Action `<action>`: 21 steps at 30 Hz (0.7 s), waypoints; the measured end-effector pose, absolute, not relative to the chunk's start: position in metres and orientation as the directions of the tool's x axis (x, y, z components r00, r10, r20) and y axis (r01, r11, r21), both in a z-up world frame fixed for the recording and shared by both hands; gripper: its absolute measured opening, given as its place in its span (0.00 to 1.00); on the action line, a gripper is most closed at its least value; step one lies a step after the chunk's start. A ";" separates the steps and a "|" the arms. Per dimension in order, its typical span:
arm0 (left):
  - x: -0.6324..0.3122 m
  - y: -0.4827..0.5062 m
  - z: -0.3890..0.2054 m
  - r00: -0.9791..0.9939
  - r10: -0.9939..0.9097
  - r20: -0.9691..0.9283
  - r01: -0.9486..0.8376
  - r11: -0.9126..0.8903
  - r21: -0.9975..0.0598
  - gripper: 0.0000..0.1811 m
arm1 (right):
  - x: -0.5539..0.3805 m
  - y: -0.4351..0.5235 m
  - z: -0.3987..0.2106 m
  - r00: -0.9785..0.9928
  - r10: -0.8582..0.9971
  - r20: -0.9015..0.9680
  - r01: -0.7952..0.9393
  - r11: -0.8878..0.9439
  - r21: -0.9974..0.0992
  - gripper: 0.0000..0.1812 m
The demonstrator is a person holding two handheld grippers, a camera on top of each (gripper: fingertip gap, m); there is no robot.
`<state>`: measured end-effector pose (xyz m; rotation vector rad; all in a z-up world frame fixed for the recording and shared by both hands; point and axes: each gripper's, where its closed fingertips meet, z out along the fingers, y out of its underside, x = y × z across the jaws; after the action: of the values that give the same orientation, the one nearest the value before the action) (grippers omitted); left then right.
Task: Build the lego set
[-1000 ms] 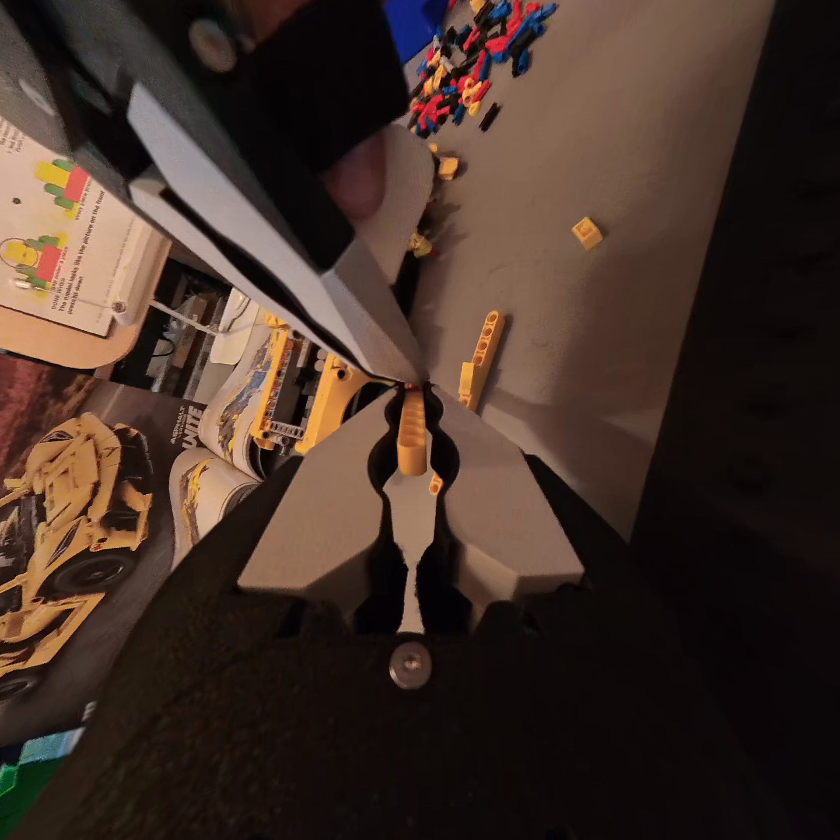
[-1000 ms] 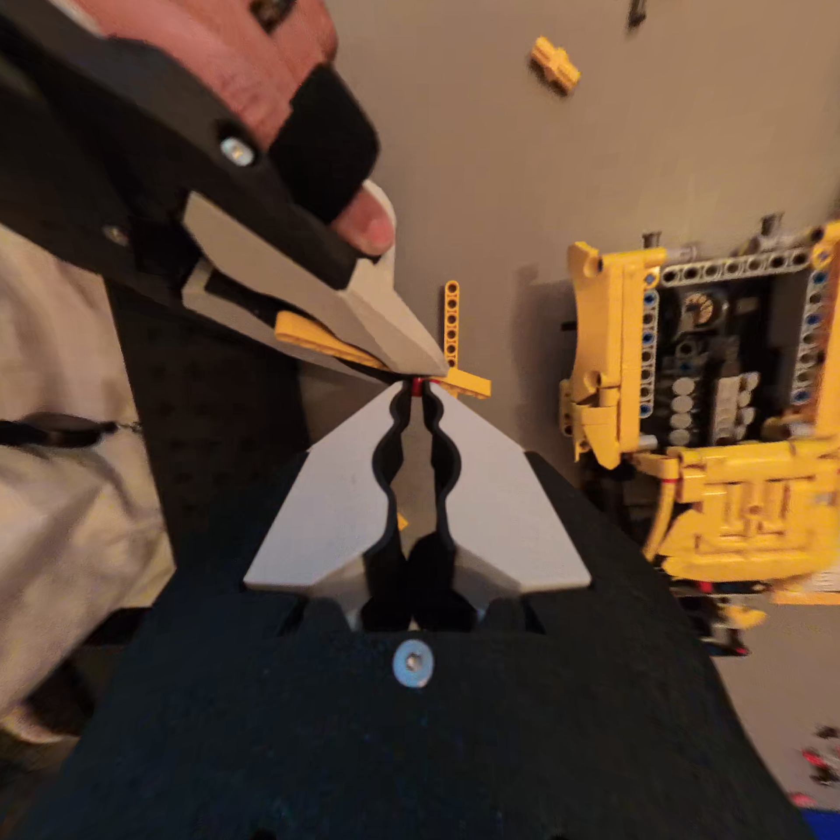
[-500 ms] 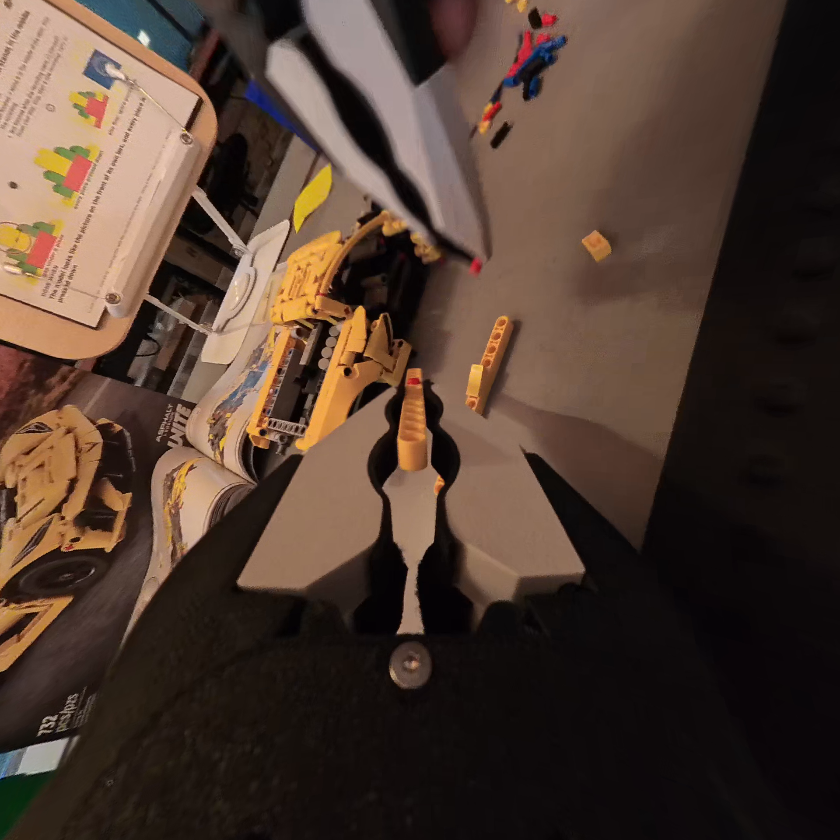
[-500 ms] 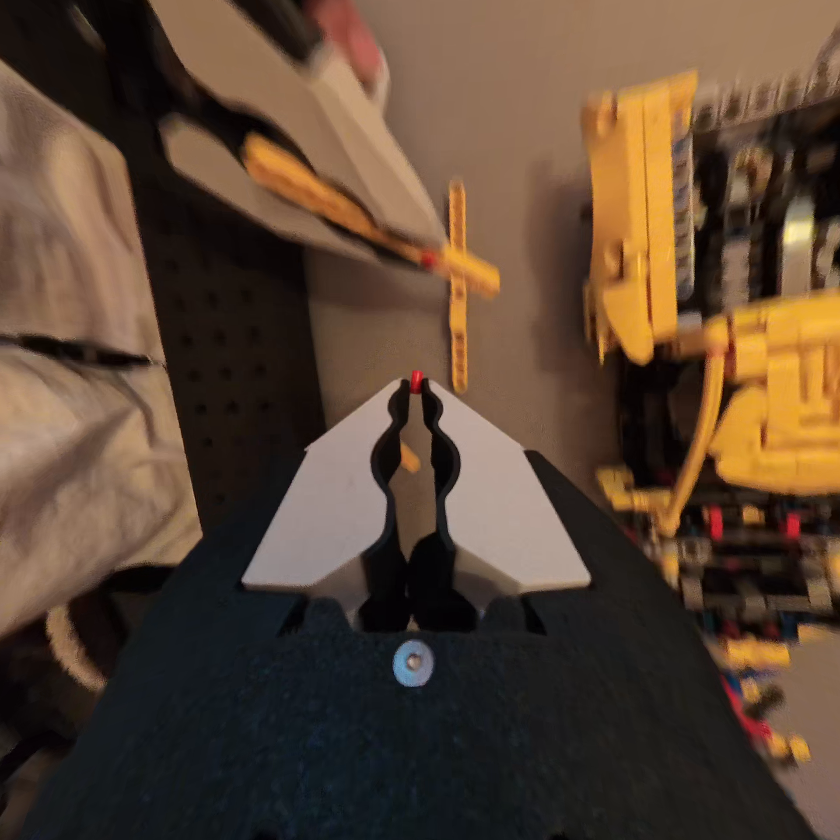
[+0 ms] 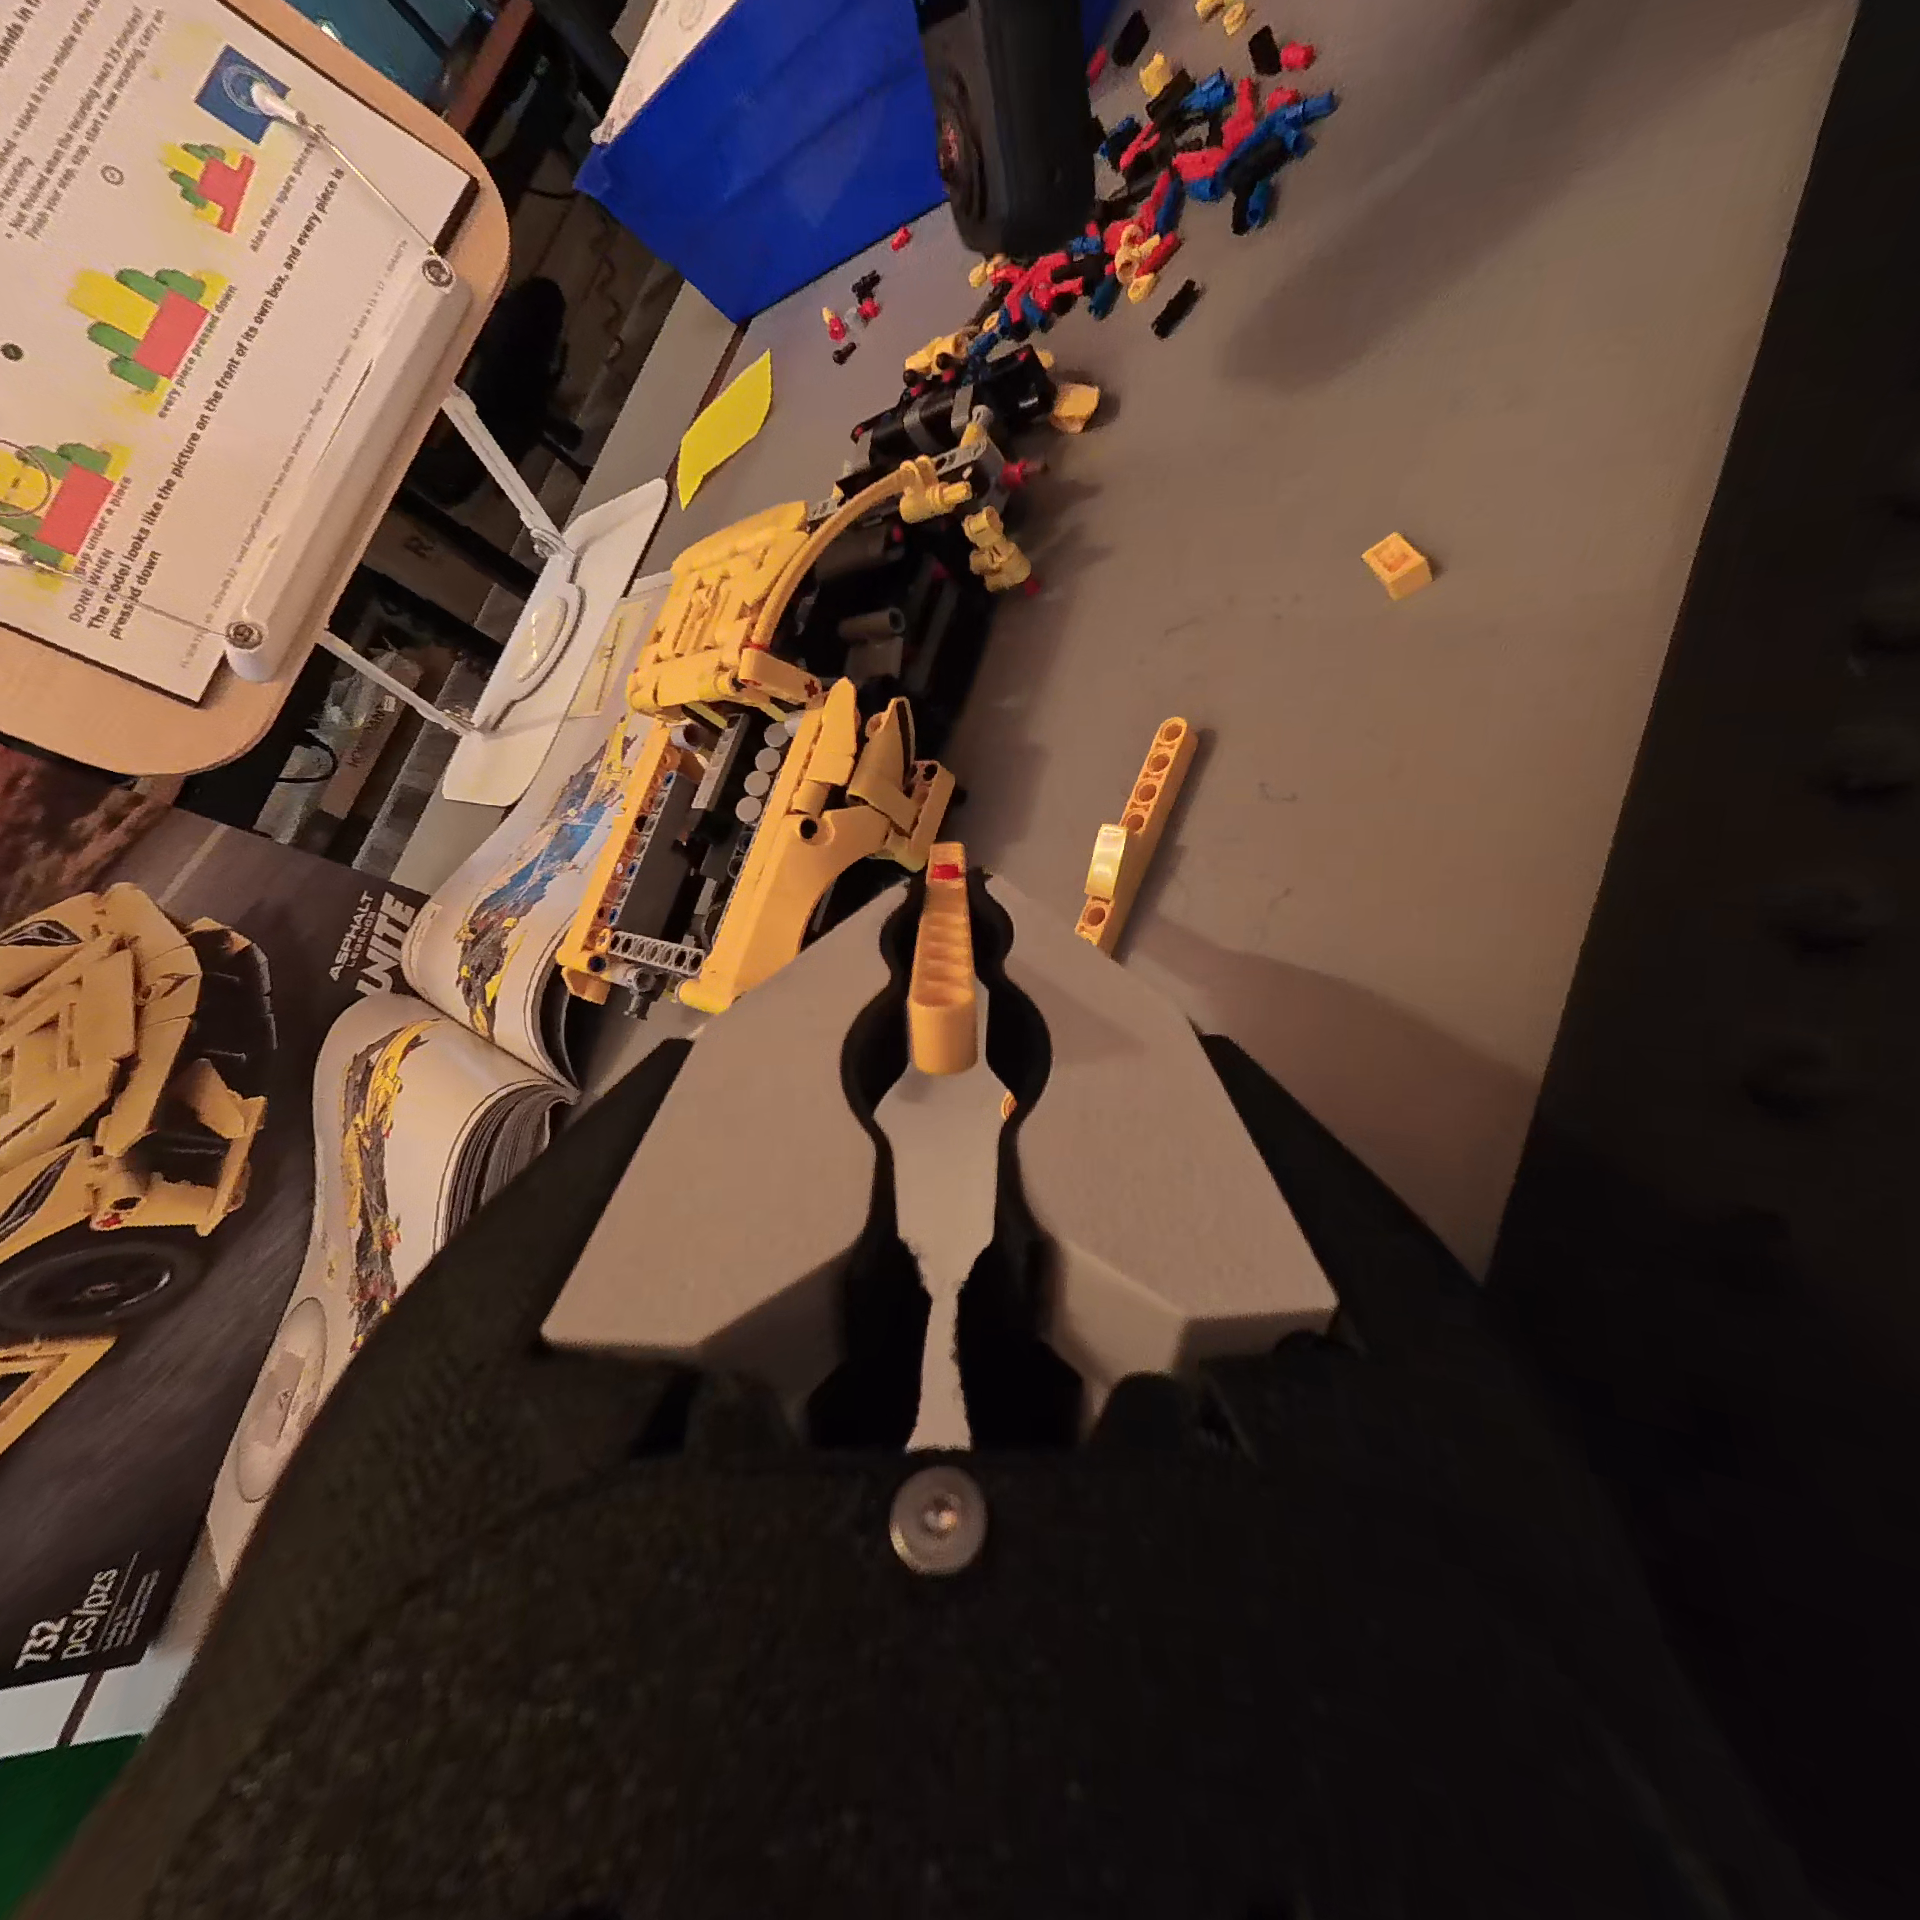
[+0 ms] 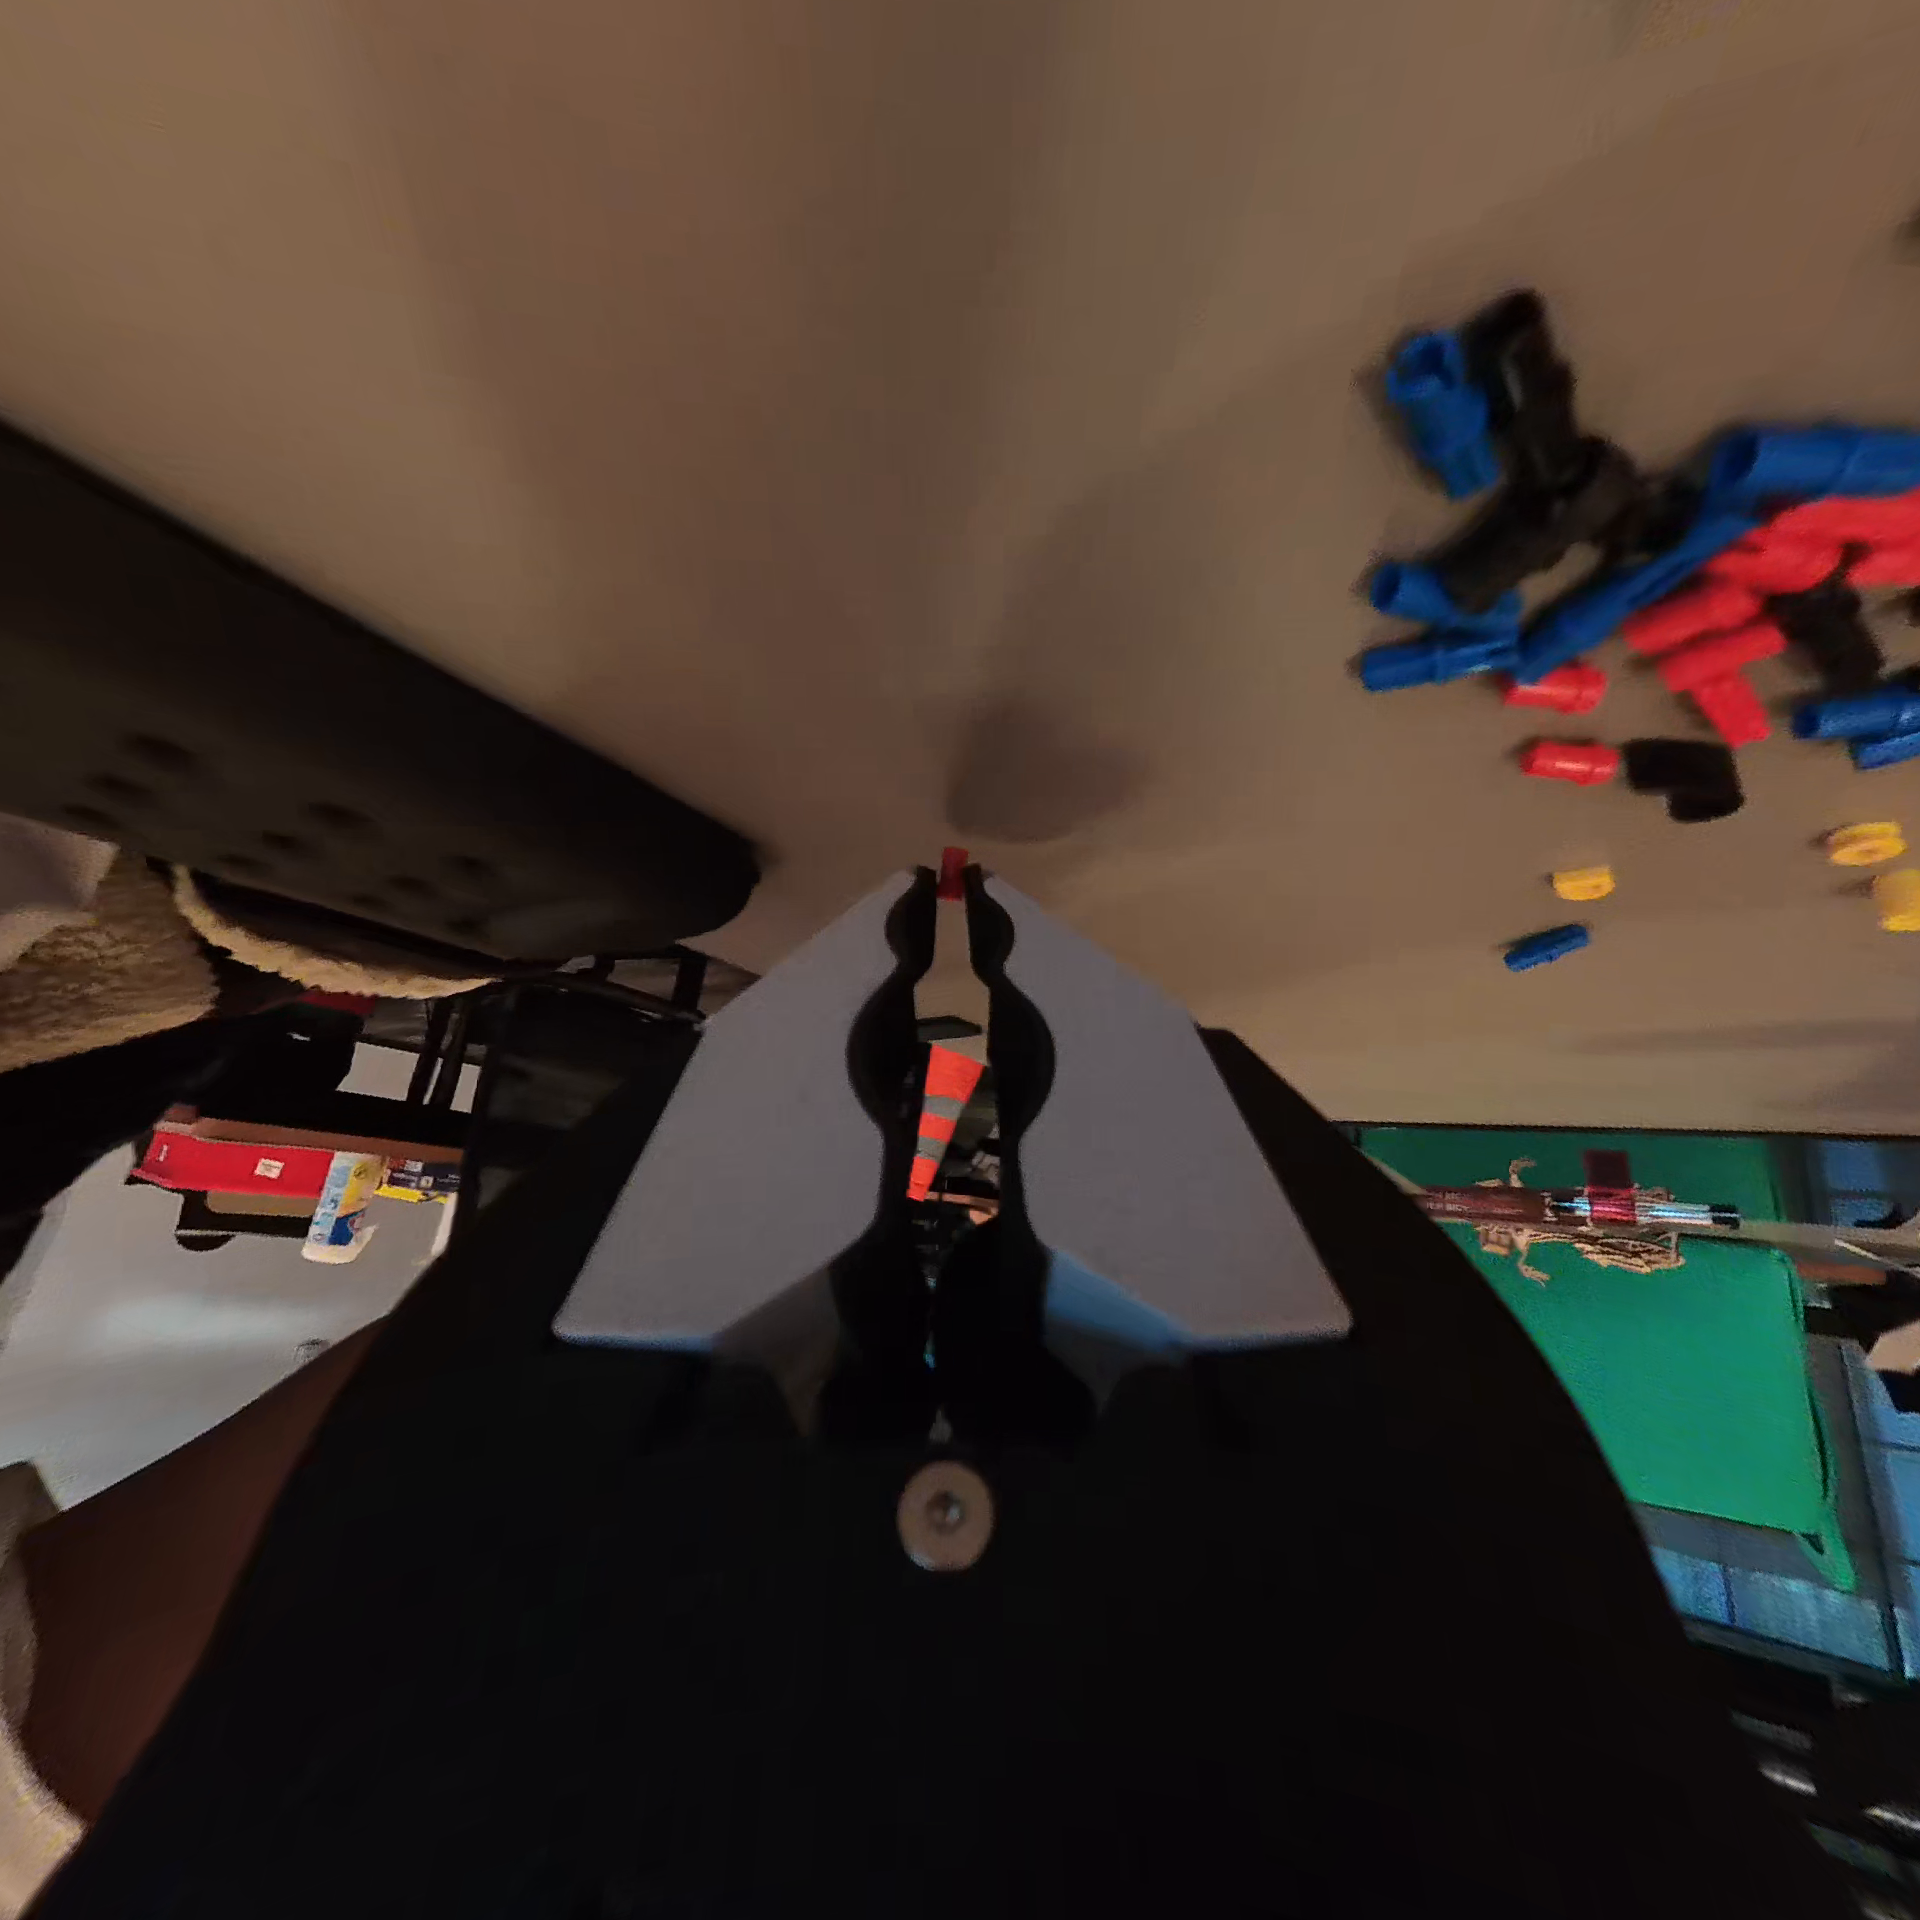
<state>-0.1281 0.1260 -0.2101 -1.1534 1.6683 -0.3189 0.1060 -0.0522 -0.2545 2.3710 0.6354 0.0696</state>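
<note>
Swung away from the left gripper (image 5: pixel 951 883) since a second ago, right gripper (image 6: pixel 948 883) now out over bare bench (image 6: pixel 727 416) beside the heap of pegs (image 6: pixel 1714 582), and gone from the left wrist view; left gripper barely shifted.

Both jaws clenched: left on a yellow beam (image 5: pixel 940 987) held lengthwise, far end poking past the tips with a speck of red (image 5: pixel 943 871) in it; right pinching a tiny red peg (image 6: pixel 952 871) at the very tips.

Probably mid-step on pegging the beam. Best done by keeping the beam level and steady; bringing the peg back square to an open hole; pressing straight along its axis, never at a slant; holding the pinch firm, since so small a grip could let the peg twist or pop out.

Bench: matt grey, flat, smooth. Box (image 5: pixel 125 1143) and open booklet (image 5: pixel 416 1101) at its left edge: glossy card and curling paper. Half-built car (image 5: pixel 748 790) beyond the left tips, apart from them: hard yellow plastic shell over a black and grey frame of holed bars, one thin curved hose arching on top. Loose yellow beam (image 5: pixel 1143 821) just right of the tips, flat on the bench: slim, row of round holes, small curved piece clipped on. Small yellow brick (image 5: pixel 1397 566) farther off, alone. Pegs: stubby blue, red and black cylinders, slick, likely to roll.
</note>
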 end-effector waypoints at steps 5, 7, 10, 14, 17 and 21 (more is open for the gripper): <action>-0.128 0.126 -0.212 -0.010 -0.807 -0.590 -0.535 0.502 -0.679 0.04 | 0.111 -0.057 -0.259 0.882 0.458 -0.113 0.418 -0.646 0.639 0.02; -0.128 0.125 -0.213 -0.013 -0.808 -0.588 -0.537 0.502 -0.678 0.04 | 0.111 -0.058 -0.259 0.881 0.458 -0.116 0.418 -0.640 0.645 0.02; -0.128 0.125 -0.214 -0.017 -0.807 -0.590 -0.539 0.504 -0.675 0.04 | 0.111 -0.057 -0.259 0.881 0.458 -0.117 0.420 -0.646 0.638 0.02; -0.128 0.125 -0.214 -0.020 -0.807 -0.590 -0.540 0.506 -0.673 0.04 | 0.112 -0.054 -0.260 0.871 0.478 -0.116 0.436 -0.643 0.629 0.02; -0.128 0.124 -0.215 -0.022 -0.806 -0.591 -0.541 0.507 -0.671 0.04 | 0.114 -0.053 -0.261 0.865 0.489 -0.115 0.444 -0.636 0.631 0.04; -0.128 0.124 -0.215 -0.025 -0.806 -0.591 -0.542 0.508 -0.670 0.04 | 0.115 -0.053 -0.262 0.866 0.486 -0.118 0.444 -0.638 0.630 0.06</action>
<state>-0.1277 0.1243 -0.2152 -1.1533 1.6961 -0.3132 0.1145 -0.0533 -0.2618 2.3550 0.6691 0.0816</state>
